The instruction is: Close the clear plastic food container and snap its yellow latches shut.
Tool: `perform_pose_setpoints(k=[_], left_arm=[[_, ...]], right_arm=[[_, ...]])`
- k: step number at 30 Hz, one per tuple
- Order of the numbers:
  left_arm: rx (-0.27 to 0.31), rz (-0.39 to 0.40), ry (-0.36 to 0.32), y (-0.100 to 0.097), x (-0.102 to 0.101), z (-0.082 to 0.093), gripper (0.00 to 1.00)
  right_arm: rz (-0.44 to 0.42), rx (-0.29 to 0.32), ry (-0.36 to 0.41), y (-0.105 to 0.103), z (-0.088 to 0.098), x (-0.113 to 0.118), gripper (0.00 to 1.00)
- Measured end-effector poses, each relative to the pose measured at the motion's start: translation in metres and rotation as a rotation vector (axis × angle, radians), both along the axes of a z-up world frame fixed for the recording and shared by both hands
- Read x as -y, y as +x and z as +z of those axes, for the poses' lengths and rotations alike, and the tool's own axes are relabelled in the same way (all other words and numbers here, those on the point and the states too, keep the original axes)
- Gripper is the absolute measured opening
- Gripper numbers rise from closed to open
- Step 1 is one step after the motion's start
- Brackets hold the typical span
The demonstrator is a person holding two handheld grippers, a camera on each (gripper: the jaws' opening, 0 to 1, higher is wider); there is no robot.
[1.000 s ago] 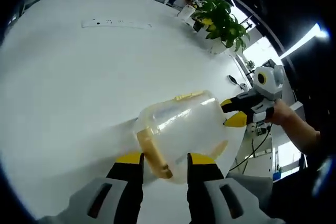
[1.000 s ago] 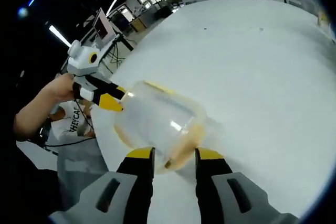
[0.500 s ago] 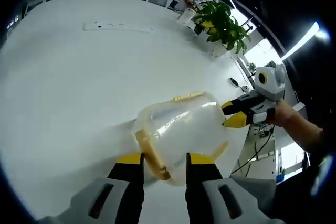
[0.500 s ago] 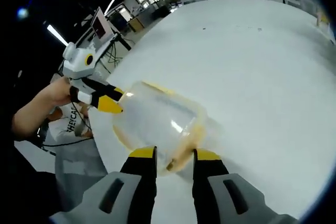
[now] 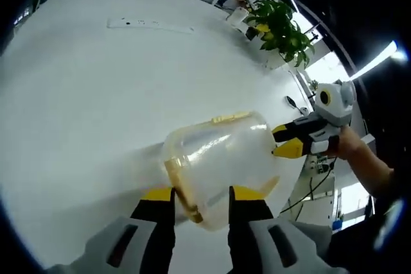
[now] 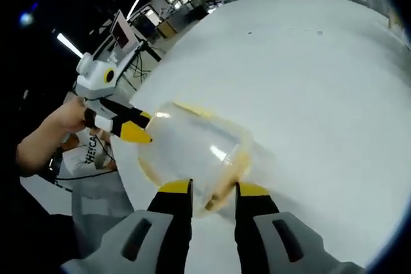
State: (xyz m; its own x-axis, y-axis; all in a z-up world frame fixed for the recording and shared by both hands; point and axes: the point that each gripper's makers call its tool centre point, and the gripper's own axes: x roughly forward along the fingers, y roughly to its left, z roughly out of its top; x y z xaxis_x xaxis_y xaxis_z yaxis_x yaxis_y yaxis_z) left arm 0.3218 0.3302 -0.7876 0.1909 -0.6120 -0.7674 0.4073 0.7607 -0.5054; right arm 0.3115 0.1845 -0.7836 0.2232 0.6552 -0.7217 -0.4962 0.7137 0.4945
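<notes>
A large white table with a rounded edge carries everything. The clear plastic food container lies on it close to the near edge, with yellow latches on its sides. Far from the container, a long white power strip lies flat on the table. A green plant in a white pot stands at the far edge, and a small white cup is just beside it.

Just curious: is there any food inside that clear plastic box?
Through the clear container only the white table and its own yellow latches show; it looks empty. The part behind the left gripper is covered.
</notes>
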Motion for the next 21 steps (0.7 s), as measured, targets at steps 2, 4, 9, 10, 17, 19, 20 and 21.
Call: perform_pose_setpoints(k=[2,4,9,10,17,19,20,21], left_arm=[[0.001,0.007,-0.004,-0.0005,0.0003,-0.0008,0.25],[0.005,0.013,-0.009,-0.001,0.0,-0.0015,0.26],[0.025,0.029,-0.037,-0.0014,0.0,-0.0024,0.26],[0.028,0.032,-0.037,-0.0019,0.0,-0.0021,0.26],[0.112,0.022,-0.009,0.0005,0.0008,0.0001,0.28],[0.142,0.002,0.012,0.0021,0.0012,0.0017,0.28],[0.15,-0.006,0.022,0.001,0.002,0.0028,0.28],[0.143,-0.002,0.027,0.0006,0.0029,0.0031,0.28]], right_arm=[[0.003,-0.004,-0.004,-0.0009,-0.0003,-0.0001,0.22],[0.0,-0.009,-0.01,-0.0023,-0.0003,-0.0008,0.22],[0.003,-0.017,-0.023,-0.005,0.0001,-0.0012,0.23],[0.004,-0.02,-0.022,-0.0038,-0.0003,-0.0009,0.23],[0.088,0.064,-0.107,-0.0036,0.003,-0.0031,0.25],[0.119,0.093,-0.142,-0.0015,0.0034,-0.0027,0.26],[0.138,0.111,-0.16,-0.0002,0.004,-0.0028,0.26],[0.181,0.156,-0.195,-0.0004,0.0054,-0.0037,0.27]])
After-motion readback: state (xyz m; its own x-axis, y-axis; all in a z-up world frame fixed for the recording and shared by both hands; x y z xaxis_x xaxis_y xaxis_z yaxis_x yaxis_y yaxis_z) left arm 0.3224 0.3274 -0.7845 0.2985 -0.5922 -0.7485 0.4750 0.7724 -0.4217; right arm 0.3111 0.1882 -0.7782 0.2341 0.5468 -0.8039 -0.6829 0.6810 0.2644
